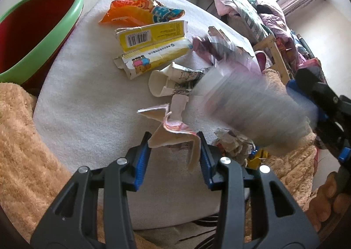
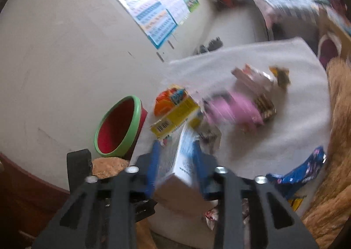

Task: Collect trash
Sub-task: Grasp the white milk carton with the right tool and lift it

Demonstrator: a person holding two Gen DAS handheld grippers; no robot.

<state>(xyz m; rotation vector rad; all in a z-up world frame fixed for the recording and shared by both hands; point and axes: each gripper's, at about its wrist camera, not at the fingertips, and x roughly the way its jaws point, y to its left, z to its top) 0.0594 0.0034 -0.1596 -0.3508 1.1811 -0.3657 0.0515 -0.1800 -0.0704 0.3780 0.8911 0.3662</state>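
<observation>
Left wrist view: my left gripper [image 1: 174, 139] tilts down, clamping crumpled paper [image 1: 169, 126]. My right gripper [image 2: 175, 150] angles downward, squeezing a white box [image 2: 184, 161].

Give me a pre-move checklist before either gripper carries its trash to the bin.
1. Left gripper clamps the crumpled white-and-pink paper scrap: ok.
2. Right gripper clamps the clear plastic cup: ok, though blurred.
3. Red bin with green rim open and unobstructed: ok.
4. Cup empty: cannot tell.
5. Remaining trash, yellow flattened carton and orange snack wrapper, lies apart from both grips on the white towel: ok.
</observation>
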